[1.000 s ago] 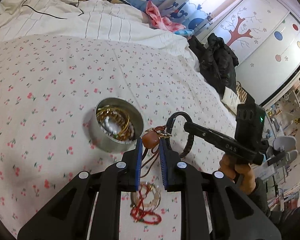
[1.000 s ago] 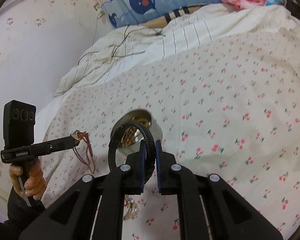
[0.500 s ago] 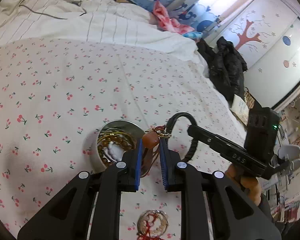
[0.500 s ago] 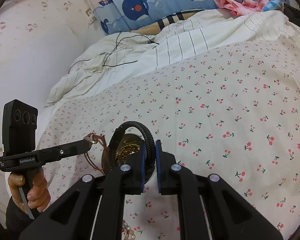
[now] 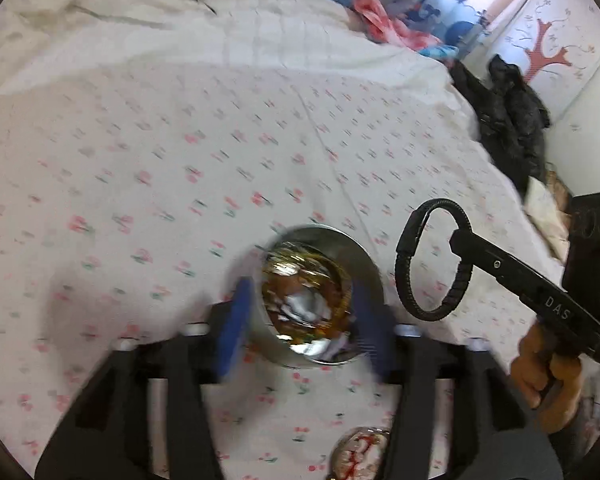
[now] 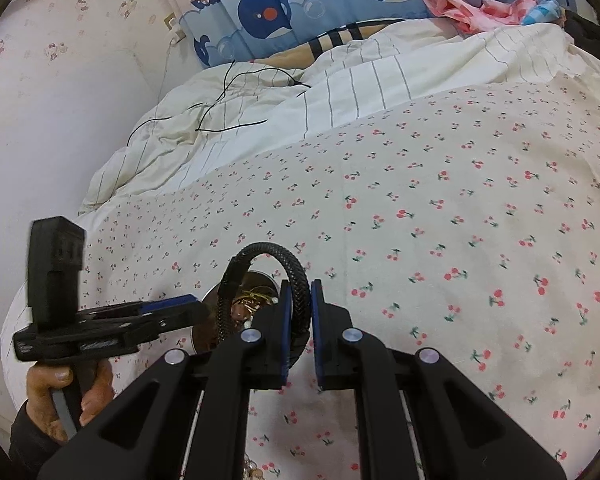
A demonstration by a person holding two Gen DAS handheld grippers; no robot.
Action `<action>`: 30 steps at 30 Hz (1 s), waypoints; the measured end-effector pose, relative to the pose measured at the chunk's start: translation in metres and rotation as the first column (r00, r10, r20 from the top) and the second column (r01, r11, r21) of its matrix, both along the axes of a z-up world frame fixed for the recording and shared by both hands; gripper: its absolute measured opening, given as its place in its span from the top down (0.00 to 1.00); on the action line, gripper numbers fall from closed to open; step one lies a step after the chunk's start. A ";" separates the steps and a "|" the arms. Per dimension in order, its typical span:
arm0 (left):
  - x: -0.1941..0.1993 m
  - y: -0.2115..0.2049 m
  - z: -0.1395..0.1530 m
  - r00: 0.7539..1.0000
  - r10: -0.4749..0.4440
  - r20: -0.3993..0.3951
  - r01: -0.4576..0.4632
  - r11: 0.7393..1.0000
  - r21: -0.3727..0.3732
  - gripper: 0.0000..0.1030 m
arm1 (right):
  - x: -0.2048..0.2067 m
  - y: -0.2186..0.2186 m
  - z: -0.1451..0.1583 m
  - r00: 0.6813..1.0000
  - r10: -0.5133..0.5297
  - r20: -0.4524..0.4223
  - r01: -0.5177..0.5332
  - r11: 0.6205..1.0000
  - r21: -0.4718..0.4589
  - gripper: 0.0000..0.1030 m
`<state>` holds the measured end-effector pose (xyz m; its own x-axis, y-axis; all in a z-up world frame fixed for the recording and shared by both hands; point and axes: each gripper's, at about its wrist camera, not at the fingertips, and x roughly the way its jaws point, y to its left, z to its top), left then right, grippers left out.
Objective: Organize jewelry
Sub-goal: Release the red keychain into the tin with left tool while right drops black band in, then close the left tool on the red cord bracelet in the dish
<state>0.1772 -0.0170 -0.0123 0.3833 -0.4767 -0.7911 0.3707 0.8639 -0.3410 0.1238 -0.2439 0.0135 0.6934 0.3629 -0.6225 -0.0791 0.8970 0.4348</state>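
Observation:
A round metal tin (image 5: 364, 264) holding gold and amber jewelry sits on the cherry-print bedsheet. My left gripper (image 5: 304, 312) is open right over the tin, its blue pads on either side of it, blurred by motion. The amber pendant necklace seems to lie in the tin (image 5: 296, 284). My right gripper (image 6: 298, 312) is shut on a black braided bracelet (image 6: 296, 276) and holds it just right of the tin; the bracelet also shows in the left wrist view (image 5: 432, 260). The tin (image 6: 208, 304) is partly hidden behind the bracelet in the right wrist view.
A beaded bracelet with red cord (image 5: 360, 456) lies on the sheet near me. A striped duvet (image 6: 340, 80) with a black cable (image 6: 228, 100) is bunched at the far side. Black clothing (image 5: 512, 112) hangs off the bed's right edge.
My left gripper has moved forward over the tin and opened, letting go of the amber pendant necklace. My right gripper still holds the black bracelet beside the tin.

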 end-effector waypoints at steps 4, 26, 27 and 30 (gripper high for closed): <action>-0.013 0.015 0.021 0.996 0.049 0.070 -0.052 0.998 0.032 0.34 | 0.013 0.026 0.000 0.999 0.051 -0.007 -0.051 0.998 -0.031 0.90; -0.082 0.005 0.030 0.941 0.035 0.336 -0.165 0.916 0.366 0.20 | 0.025 0.069 -0.038 0.992 0.091 -0.083 -0.104 0.981 -0.165 0.87; -0.083 0.004 0.031 0.938 0.032 0.344 -0.168 0.913 0.372 0.20 | 0.025 0.068 -0.037 0.993 0.091 -0.081 -0.103 0.981 -0.161 0.84; -0.085 0.003 0.031 0.937 0.025 0.347 -0.164 0.911 0.377 0.20 | 0.023 0.067 -0.033 0.994 0.090 -0.062 -0.098 0.983 -0.156 0.75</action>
